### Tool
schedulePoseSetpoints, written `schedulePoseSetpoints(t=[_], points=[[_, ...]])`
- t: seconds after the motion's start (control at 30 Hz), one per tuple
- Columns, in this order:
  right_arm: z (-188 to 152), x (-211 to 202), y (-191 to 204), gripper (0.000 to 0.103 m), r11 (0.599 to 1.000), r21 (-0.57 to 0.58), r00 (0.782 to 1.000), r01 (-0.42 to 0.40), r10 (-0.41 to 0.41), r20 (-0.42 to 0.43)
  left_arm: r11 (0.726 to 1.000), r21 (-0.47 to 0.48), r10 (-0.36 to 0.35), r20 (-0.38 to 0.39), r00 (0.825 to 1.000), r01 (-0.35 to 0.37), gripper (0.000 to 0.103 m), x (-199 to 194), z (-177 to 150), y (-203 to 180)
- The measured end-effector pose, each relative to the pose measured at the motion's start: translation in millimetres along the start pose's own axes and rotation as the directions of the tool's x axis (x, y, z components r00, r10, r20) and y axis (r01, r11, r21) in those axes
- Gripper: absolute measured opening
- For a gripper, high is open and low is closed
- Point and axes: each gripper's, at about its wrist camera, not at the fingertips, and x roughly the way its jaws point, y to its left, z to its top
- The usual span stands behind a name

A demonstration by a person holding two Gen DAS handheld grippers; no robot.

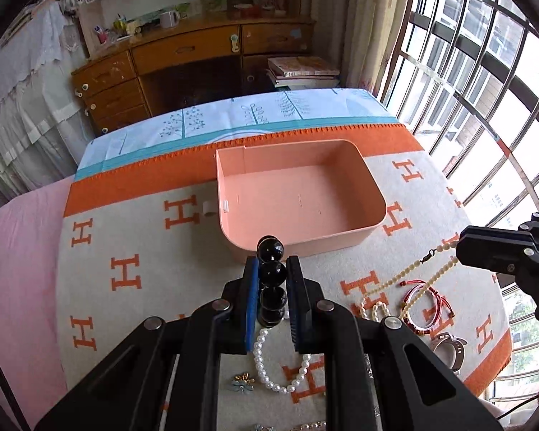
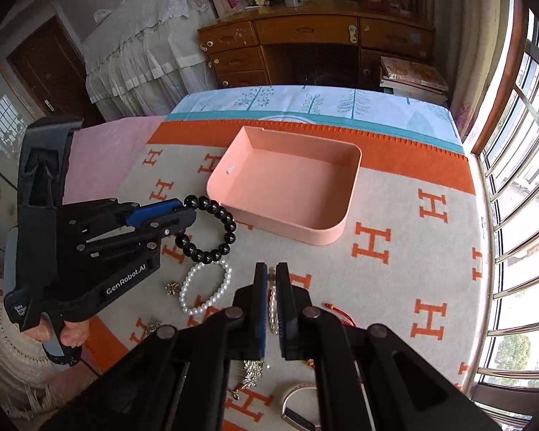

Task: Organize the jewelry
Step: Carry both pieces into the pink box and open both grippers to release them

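Black glossy bead bracelet (image 2: 212, 230) is hanging clamped between the jaws of the left gripper (image 1: 272, 280), lifted off the cloth just near-left of the empty peach rectangular tray (image 1: 373, 194). White pearl bracelet (image 2: 206, 289) is lying on the grey blanket with orange H print (image 2: 395, 287) below it, a small gold flower brooch (image 2: 172, 288) beside. Right gripper (image 2: 271, 280) is hovering further right, jaws nearly closed on a cream bead necklace (image 1: 409, 276). Red cord bracelets (image 1: 425, 300) are resting near it.
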Motion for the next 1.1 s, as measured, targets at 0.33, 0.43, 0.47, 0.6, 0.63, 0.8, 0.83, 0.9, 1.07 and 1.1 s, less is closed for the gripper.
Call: schedulePoseSetpoints(t=[0.33,0.43,0.47,0.6,0.63,0.8,0.83,0.9,1.07,1.1], points=[[50.5,-53.7,5.2,0.005,0.999,0.029,0.981,-0.021,0.015,0.194,0.996,0.007,0.089,0.197,0.976,-0.093,0.012,-67.1,26.3,21.3],[64.1,-58.3,2.4,0.004,0.998,0.048,0.971,-0.039,0.027,0.237,0.992,0.008,0.120,0.251,0.961,-0.126,0.012,-71.6,37.8,18.0],[72.0,-64.4,1.7,0.004,0.997,0.055,0.964,-0.046,0.030,0.263,0.991,0.008,0.129,0.268,0.955,-0.136,0.012,-71.4,41.0,17.3],[94.3,-74.2,-1.3,0.004,0.995,0.073,0.943,-0.071,0.043,0.331,0.988,-0.009,0.149,0.319,0.936,-0.154,0.012,-65.8,51.6,18.5],[95.3,-74.2,-2.1,0.004,0.994,0.076,0.941,-0.074,0.045,0.336,0.988,-0.014,0.150,0.329,0.932,-0.154,0.012,-62.9,53.5,19.1],[102.1,-46.8,-10.3,0.005,0.993,0.094,0.943,-0.071,0.036,0.332,0.989,-0.027,0.147,0.344,0.927,-0.147,0.012,-37.5,55.0,22.4],[99.2,-37.1,-12.3,0.005,0.993,0.098,0.946,-0.069,0.034,0.323,0.989,-0.028,0.149,0.344,0.927,-0.148,0.012,-30.9,54.7,22.4],[91.3,-11.5,-17.4,0.005,0.992,0.106,0.954,-0.062,0.028,0.298,0.989,-0.030,0.149,0.342,0.928,-0.148,0.012,-18.7,53.2,23.0],[77.1,42.3,-32.3,0.005,0.989,0.135,0.975,-0.055,0.024,0.222,0.988,-0.023,0.150,0.323,0.934,-0.151,0.012,11.7,45.9,22.1],[76.5,46.8,-34.3,0.005,0.989,0.139,0.977,-0.055,0.025,0.213,0.989,-0.021,0.148,0.320,0.936,-0.149,0.012,16.7,44.1,22.3]])
